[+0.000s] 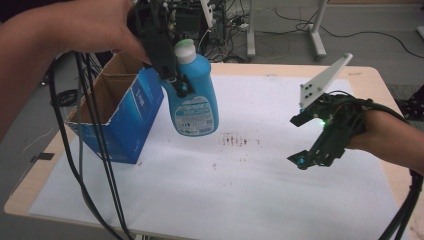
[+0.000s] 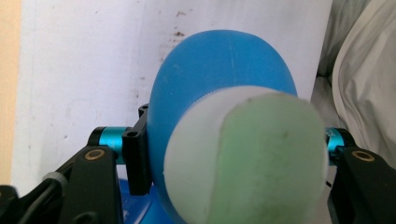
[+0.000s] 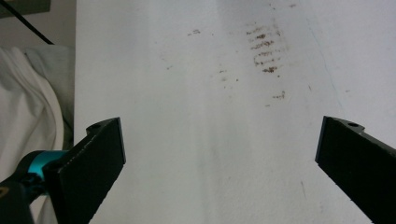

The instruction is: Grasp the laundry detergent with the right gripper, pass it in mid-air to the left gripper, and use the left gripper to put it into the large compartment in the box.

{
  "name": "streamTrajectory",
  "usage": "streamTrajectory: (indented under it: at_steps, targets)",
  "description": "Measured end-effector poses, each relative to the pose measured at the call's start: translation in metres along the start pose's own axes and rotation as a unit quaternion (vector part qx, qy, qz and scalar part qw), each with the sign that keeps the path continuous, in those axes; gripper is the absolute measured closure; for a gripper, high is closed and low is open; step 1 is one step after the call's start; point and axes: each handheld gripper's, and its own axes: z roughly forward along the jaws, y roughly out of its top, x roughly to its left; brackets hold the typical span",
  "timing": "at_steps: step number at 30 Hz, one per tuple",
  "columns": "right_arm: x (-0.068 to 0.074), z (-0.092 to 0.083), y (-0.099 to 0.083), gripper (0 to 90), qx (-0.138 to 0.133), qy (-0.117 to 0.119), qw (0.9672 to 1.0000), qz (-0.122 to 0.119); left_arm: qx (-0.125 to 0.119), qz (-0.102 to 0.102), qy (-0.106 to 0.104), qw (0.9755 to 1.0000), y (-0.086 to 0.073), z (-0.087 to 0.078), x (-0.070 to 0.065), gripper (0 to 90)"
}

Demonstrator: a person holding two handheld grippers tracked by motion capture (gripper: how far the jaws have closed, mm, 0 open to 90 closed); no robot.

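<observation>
A blue bottle [image 1: 194, 100] with a white and pale green cap [image 1: 185, 50] hangs upright in the air, just right of an open blue cardboard box [image 1: 135, 115]. My left gripper [image 1: 175, 82] is shut on the bottle's upper body from above. In the left gripper view the cap [image 2: 252, 154] and the blue shoulder [image 2: 215, 70] sit between the jaws of the left gripper [image 2: 233, 149], with the pads pressed on both sides. My right gripper [image 1: 299, 141] hovers over the right half of the table. The right gripper [image 3: 219, 140] is open, with bare sheet between its jaws.
A white sheet [image 1: 250, 175] covers the wooden table [image 1: 380, 85]. Brownish stains [image 1: 239, 140] mark its middle, and the same stains [image 3: 264, 46] lie ahead of the right jaws. Black cables [image 1: 95, 150] trail down at the left. Cables and frame legs stand behind the table.
</observation>
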Motion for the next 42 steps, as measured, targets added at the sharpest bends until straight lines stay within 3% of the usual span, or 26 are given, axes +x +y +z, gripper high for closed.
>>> streamTrajectory:
  at_steps: [5,8,13,21,33,42]
  targets:
    - [-0.001,-0.012,-0.004,0.9,0.004,-0.003,1.0000,0.003,-0.001,-0.021,0.007,0.9998,-0.010,-0.014,0.006,38.0]
    - [-0.001,-0.019,-0.005,1.0,0.029,-0.008,0.9995,-0.002,-0.002,-0.036,0.006,0.9993,-0.016,-0.023,0.009,38.0]
    - [-0.001,-0.031,-0.009,1.0,0.057,-0.059,0.9966,-0.002,-0.003,-0.060,0.015,0.9981,-0.030,-0.040,0.013,38.0]
    - [-0.003,-0.047,-0.017,1.0,0.062,-0.061,0.9962,0.002,-0.009,-0.099,0.029,0.9946,-0.055,-0.067,0.021,38.0]
    - [-0.007,-0.050,-0.020,1.0,0.051,-0.061,0.9968,0.009,-0.015,-0.146,0.053,0.9877,-0.092,-0.098,0.026,38.0]
    - [-0.010,-0.047,-0.020,1.0,0.058,-0.060,0.9965,0.011,-0.015,-0.172,0.068,0.9826,-0.121,-0.106,0.033,38.0]
